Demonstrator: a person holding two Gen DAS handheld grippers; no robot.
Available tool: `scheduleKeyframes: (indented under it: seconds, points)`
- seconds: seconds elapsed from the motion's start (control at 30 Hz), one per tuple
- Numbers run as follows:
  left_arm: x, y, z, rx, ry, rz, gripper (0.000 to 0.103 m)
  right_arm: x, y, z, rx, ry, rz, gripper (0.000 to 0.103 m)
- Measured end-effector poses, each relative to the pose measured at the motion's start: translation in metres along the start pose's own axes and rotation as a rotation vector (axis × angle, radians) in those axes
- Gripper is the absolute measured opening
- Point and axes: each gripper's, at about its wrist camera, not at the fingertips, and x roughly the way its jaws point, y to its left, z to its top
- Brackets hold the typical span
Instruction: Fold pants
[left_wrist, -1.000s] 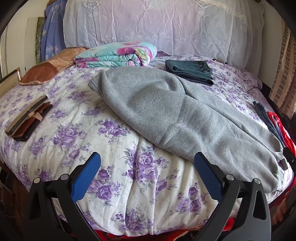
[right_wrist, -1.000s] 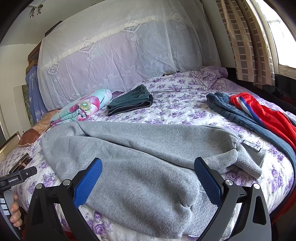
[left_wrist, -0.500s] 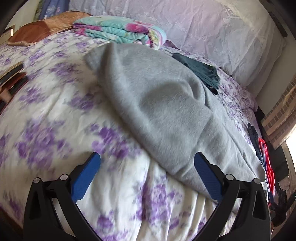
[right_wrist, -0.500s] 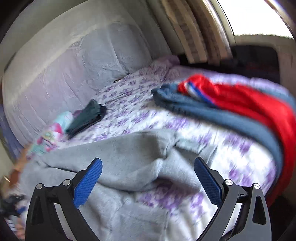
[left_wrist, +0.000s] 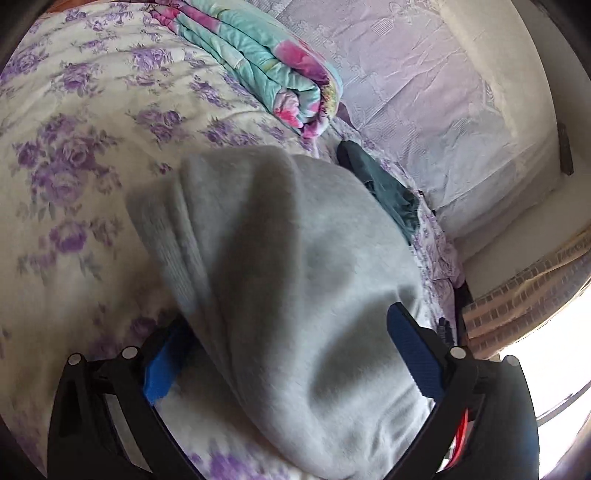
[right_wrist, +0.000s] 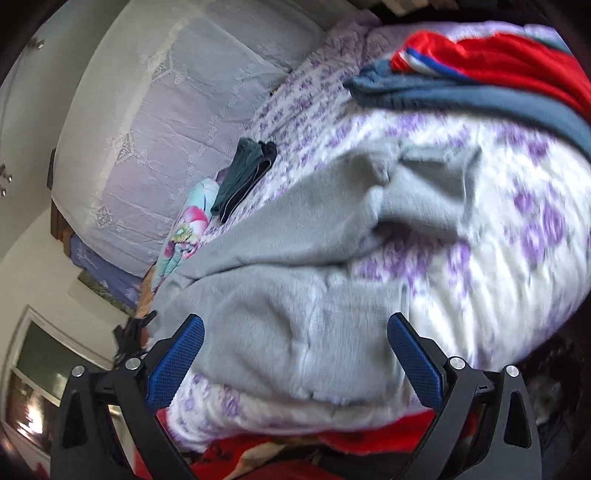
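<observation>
Pants (left_wrist: 280, 280), grey fleece, fill the centre of both views, lying on the quilt (left_wrist: 74, 155) with nothing gripped yet. I judge this the approach-to-grasp step, before the first fold. My left gripper (left_wrist: 280, 347) straddles one end of the pants at lower centre; its jaws are wide and beginning to close, cloth between them, the left pad tucked under the fabric edge, but no pinch that I can see. My right gripper (right_wrist: 295, 350) stands wide open over the other end, at lower centre of its view, holding nothing.

Next I need each pair of jaws to bite a full edge, both layers, before lifting.

The quilt's edge drops away just below the right gripper. A red and blue pile (right_wrist: 498, 74) crowds the upper right, a dark folded garment (right_wrist: 243, 177) and a rolled blanket (left_wrist: 266, 62) sit further up. The bare quilt at the left view's upper left is my open room.
</observation>
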Motion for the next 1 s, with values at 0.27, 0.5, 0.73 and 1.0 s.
scheduleKeyframes:
  seconds: [0.27, 0.5, 0.73, 1.0]
  points:
    - [-0.004, -0.011, -0.011, 0.088, -0.032, 0.048, 0.051, 0.000, 0.010, -0.031, 0.020, 0.086, 0.050, 0.099]
    - [-0.008, -0.006, -0.017, 0.081, -0.032, 0.051, 0.050, 0.026, 0.003, -0.038, 0.047, 0.127, 0.050, 0.085]
    - [0.006, -0.023, -0.018, 0.157, 0.030, 0.094, 0.072, 0.054, -0.008, -0.019, 0.043, 0.040, 0.111, 0.058]
    - [-0.013, -0.035, -0.013, 0.127, -0.014, 0.053, 0.018, 0.055, 0.001, 0.012, 0.003, -0.012, 0.190, 0.017]
